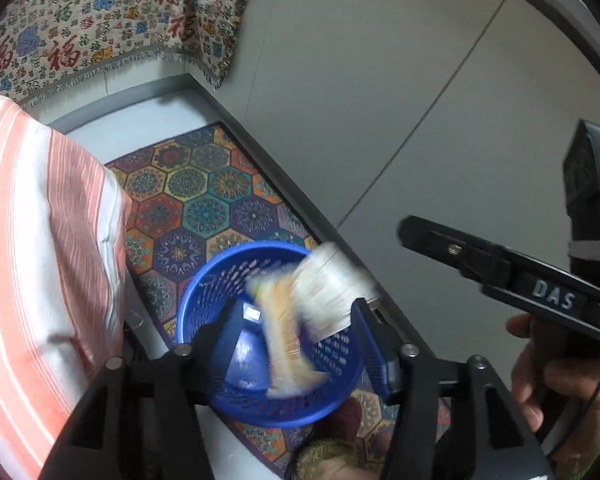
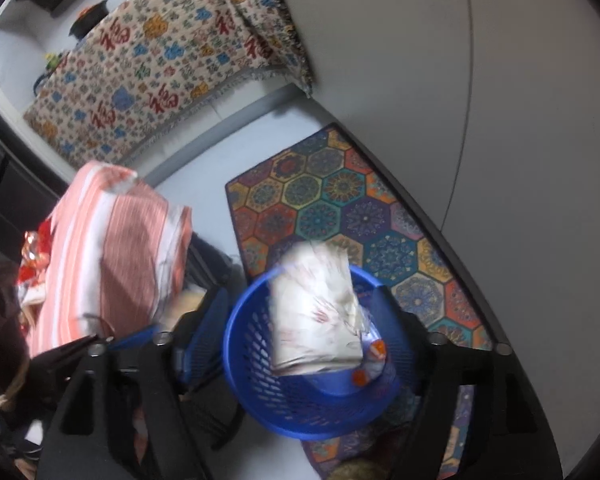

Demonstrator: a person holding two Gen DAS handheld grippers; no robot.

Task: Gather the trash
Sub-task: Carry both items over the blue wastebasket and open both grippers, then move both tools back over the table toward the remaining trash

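One blue mesh basket [image 1: 268,344] sits below both your grippers, resting partly on the hexagon-patterned rug [image 1: 204,200] and partly on pale floor. A pale wrapper [image 2: 316,312], motion-blurred, is at the basket's mouth, part inside and part above the rim; whether it touches anything cannot be told. In the right wrist view, something with orange spots [image 2: 370,360] lies in the basket under the wrapper, too blurred to name.

Your left gripper [image 1: 292,320] hangs over the basket with jaws spread wide, nothing between them. Your right gripper [image 2: 300,308] is likewise spread, the basket showing between its fingers; neither clearly pinches the wrapper.

A striped pink-and-white cushion [image 1: 44,240] crowds the basket's left side. A fringed patterned blanket [image 2: 160,72] drapes further back. The grey wall [image 1: 400,100] runs along the rug's right edge.
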